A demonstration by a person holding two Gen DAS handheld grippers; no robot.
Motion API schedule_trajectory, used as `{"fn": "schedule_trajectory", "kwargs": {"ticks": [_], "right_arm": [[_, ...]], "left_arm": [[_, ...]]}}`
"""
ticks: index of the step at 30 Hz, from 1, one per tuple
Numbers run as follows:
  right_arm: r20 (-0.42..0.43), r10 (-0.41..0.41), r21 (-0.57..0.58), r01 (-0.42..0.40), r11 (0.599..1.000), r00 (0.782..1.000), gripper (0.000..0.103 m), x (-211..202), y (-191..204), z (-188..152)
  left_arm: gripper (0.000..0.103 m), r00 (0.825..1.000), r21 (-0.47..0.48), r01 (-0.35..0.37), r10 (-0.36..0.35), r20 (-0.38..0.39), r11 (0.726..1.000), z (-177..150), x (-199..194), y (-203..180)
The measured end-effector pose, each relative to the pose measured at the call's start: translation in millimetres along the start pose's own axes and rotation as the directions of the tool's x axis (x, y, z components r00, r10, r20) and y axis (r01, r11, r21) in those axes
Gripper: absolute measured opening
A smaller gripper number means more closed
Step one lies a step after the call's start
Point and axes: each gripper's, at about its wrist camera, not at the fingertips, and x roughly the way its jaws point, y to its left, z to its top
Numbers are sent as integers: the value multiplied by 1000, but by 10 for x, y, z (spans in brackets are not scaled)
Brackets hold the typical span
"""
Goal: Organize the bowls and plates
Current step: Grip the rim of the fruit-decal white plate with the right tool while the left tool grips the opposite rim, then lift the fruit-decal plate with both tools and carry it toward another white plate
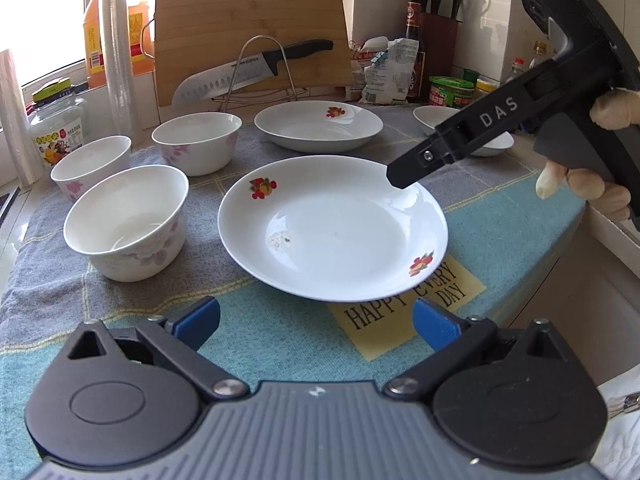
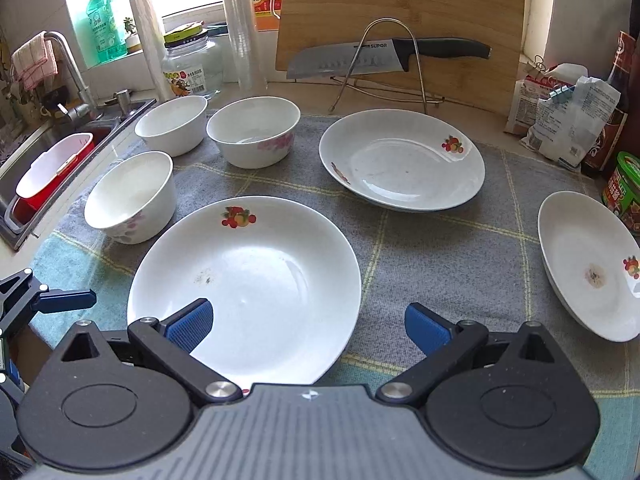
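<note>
Checked cloth (image 2: 440, 240) bears near plate (image 2: 248, 280); both tongs apparently spread.

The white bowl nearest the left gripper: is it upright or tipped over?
Upright: the white bowl stands on its base, rim up, on the cloth.

Right-hand plate (image 2: 592, 268) running off the frame edge | near plate (image 2: 244, 280) disappearing under the right claw (image 2: 308, 322) | jar (image 2: 192, 68) label staying unreadable
</note>
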Motion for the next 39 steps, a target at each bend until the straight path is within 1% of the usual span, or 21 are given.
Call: {"fn": "schedule_trajectory", "kwargs": {"ticks": [3,7,10,14,17,21,26,35,39], "right_arm": [[-9,-3,-9,3,1000,1000,103,2,10,-16],[-24,22,-19,-23,1000,999,103,45,-26,-37],[-44,49,-23,-50,998,998,103,110,-59,-66],[-75,84,-54,-89,995,994,103,210,-73,-84],[-92,115,-57,-121,991,989,103,285,-91,-69],[-109,143,-71,-151,986,984,103,364,-102,-46],[-128,175,-65,-185,981,976,103,458,-121,11],[-168,204,-94,-222,970,964,103,577,-68,40],[-178,204,-101,-224,969,963,103,651,-55,67]], "left_arm": [[102,1000,17,9,-9,-26,1000,-9,91,-20],[102,999,28,17,-16,-44,999,-11,173,-46],[102,999,15,18,-17,-52,1000,-3,240,-53],[102,998,21,5,-3,-64,1000,3,290,-88],[102,997,3,17,-17,-78,1000,-3,330,-82],[102,997,30,-4,7,-81,1000,15,379,-120],[102,997,29,-8,10,-76,1000,53,426,-105],[102,999,61,29,-27,-41,998,37,437,-64],[102,998,79,53,-50,-29,996,36,444,-40]]}}
